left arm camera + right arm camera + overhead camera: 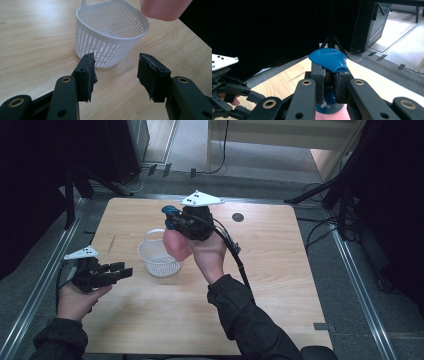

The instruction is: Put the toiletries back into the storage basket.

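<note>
Pale wood-grain covers the worktop [280, 270], with dark floor and black stands around it. Near its middle stands a white slotted plastic basket [159, 256], round, thin-walled, with a loop handle on its far rim and small holes low in its wall.

Above the basket's right rim, the right gripper [172, 218] is clamped on the blue nozzle cap [329, 59] of a soft pink bottle [176, 245]. The cap is glossy and flared, pinched between the padded jaws; the bottle hangs below, tilted over the basket. It may be a squeeze bottle, though its lower end is partly hidden.

To the basket's left, the left gripper [116, 75] waits low over the worktop with its jaws spread and nothing between them, aimed at the basket's near wall.

The risk lies in the grip: the cap is smooth and narrow, so the bottle could swing or slip out. Dropped off-centre, it would likely strike the rim and tip the light basket, which nothing holds steady.
</note>
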`<action>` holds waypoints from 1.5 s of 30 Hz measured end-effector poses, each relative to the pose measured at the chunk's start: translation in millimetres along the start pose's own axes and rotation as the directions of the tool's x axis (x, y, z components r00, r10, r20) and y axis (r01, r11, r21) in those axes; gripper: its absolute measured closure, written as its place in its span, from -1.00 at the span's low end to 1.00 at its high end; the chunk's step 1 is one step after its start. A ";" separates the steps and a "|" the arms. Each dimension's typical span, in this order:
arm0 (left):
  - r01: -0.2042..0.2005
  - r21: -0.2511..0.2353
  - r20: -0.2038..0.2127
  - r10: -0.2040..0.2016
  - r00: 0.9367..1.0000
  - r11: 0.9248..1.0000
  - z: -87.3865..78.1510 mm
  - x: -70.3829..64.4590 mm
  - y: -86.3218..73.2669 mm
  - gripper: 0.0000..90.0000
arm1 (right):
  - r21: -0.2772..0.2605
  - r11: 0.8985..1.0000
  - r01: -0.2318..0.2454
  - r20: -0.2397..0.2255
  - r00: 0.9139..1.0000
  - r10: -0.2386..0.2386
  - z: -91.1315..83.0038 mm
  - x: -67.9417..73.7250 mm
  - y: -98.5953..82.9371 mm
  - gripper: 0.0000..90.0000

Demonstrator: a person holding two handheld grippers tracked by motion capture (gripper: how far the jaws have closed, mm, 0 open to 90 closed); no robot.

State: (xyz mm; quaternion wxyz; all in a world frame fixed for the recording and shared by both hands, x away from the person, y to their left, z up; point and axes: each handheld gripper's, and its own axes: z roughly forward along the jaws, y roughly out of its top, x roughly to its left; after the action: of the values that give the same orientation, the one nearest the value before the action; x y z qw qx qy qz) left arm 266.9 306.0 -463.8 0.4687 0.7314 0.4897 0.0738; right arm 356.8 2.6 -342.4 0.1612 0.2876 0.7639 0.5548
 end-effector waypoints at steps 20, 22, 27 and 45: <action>0.007 -0.007 0.002 -0.007 1.000 1.000 -1.9 2.4 -0.1 0.07 | -0.004 1.000 0.001 -0.042 0.999 -0.002 34.9 10.9 -6.8 0.83; 0.005 -0.005 0.002 -0.005 1.000 1.000 -2.3 2.7 0.0 0.07 | -0.005 1.000 0.002 -0.042 0.999 -0.002 38.4 12.0 -8.6 0.83; 0.007 -0.007 0.000 -0.007 1.000 1.000 -3.6 4.1 -0.5 0.07 | -0.009 1.000 0.008 -0.045 0.999 -0.008 44.5 15.5 -13.8 0.83; 0.005 0.003 0.000 -0.005 1.000 1.000 -2.1 3.3 -0.8 0.07 | -0.040 0.999 -0.004 -0.051 0.999 0.002 43.5 15.8 -21.8 0.84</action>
State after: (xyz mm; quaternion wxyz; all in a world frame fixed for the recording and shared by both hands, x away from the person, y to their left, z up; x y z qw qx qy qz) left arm 266.8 309.9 -464.4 0.4679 0.7309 0.4916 0.0721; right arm 363.4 40.4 -376.2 0.1468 0.2712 0.7560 0.5774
